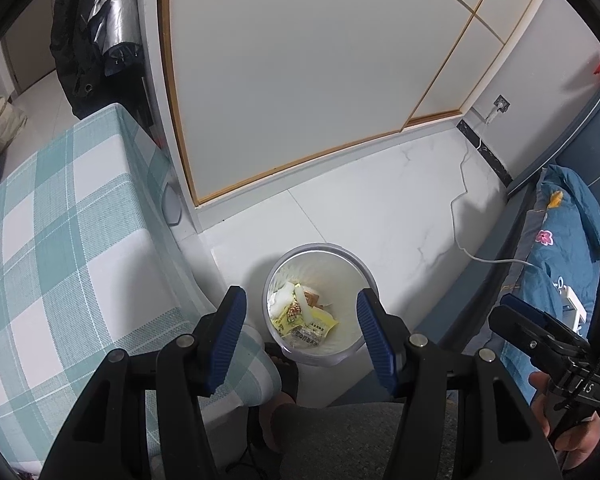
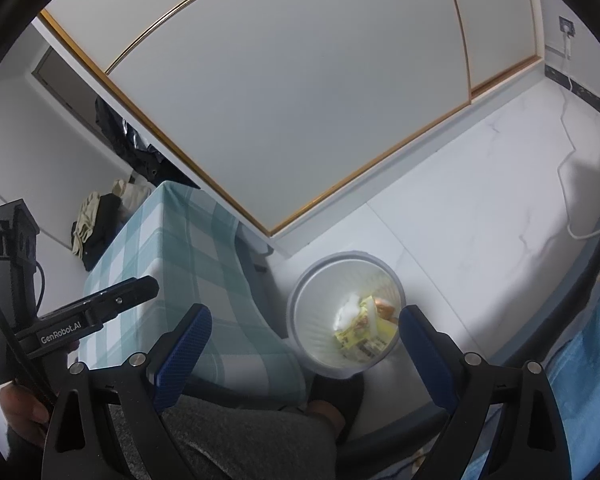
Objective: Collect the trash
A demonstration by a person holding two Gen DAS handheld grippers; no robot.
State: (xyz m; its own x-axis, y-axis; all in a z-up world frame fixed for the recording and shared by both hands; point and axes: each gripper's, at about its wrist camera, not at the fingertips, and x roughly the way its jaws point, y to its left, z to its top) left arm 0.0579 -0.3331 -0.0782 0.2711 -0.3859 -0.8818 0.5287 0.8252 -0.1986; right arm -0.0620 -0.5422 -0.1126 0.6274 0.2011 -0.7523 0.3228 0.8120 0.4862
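From the left wrist, the left tongs (image 1: 300, 320) stand apart and empty above the white bin (image 1: 354, 270), which sits on the floor beside the checked desk (image 1: 60, 220) and holds wrappers (image 1: 304, 320). From the right wrist, the right tongs (image 2: 304, 340) also gape empty over the bin, its contents perhaps paper, too blurred to name.

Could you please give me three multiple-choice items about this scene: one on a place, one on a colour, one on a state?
1. Where does the bin stand?
A. on the table
B. on the floor, beside the table
C. on the bed

2. What colour is the check of the tablecloth?
A. red and black
B. teal and white
C. yellow and brown

3. What does the left gripper hold?
A. nothing, its jaws are apart
B. a wrapper
C. the bin

Answers: 1 B, it sits on the white floor by the table corner; 2 B, teal and white squares show; 3 A, nothing lies between its fingers.
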